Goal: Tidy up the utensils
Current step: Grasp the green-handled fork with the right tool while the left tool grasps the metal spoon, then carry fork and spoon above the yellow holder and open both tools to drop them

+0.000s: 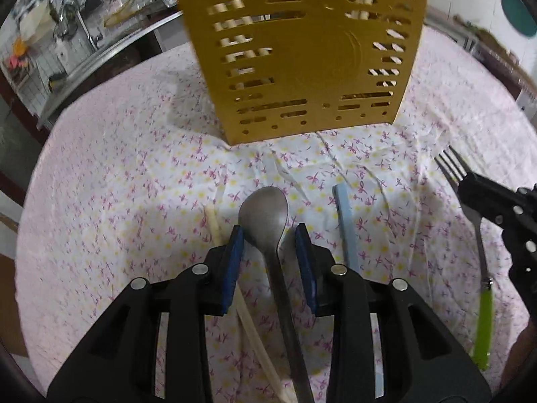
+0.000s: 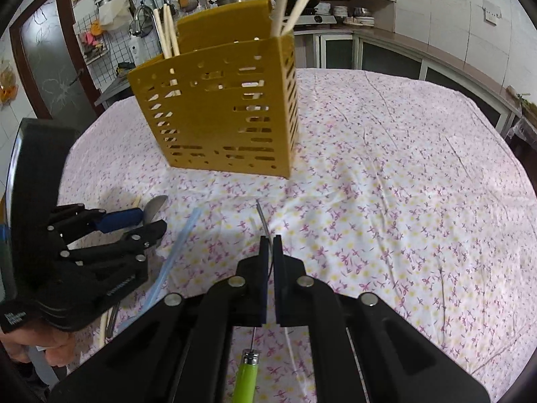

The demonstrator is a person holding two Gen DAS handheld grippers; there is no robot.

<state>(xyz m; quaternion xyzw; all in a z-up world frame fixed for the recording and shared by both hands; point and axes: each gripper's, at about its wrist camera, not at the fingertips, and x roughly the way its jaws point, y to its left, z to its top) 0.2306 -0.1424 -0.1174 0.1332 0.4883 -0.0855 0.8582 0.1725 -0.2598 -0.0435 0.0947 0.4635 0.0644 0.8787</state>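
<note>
Left wrist view first: the left gripper [image 1: 270, 238] sits at bottom centre with its blue pads partly apart, and the bowl of a steel spoon [image 1: 264, 213] lies between the fingertips, its handle running down between the fingers toward the bottom edge; whether the pads actually press on the spoon I cannot tell. Just left of the gripper a pale chopstick [image 1: 214, 226] lies on the flowered tablecloth [image 1: 110, 184], passing under the left finger, and just right of it lies a light blue stick [image 1: 345, 225]. In the upper centre stands the yellow perforated utensil holder [image 1: 302, 57], with wooden sticks visible through its slots. At the right edge the right gripper [image 1: 470, 186] clamps a green-handled fork [image 1: 483, 322], tines pointing toward the upper left. Right wrist view: the right gripper [image 2: 271, 240] at bottom centre has its jaws closed on the thin metal neck of the fork [image 2: 246, 376], whose green handle shows below the fingers and whose metal tip pokes out above them. The utensil holder [image 2: 218, 110] stands in the upper left centre on the tablecloth [image 2: 402, 184], several chopsticks [image 2: 166, 30] sticking up from it. At the left the left gripper [image 2: 147, 221] sits over the spoon [image 2: 156, 206], with the light blue stick [image 2: 181, 252] lying just to its right.
</note>
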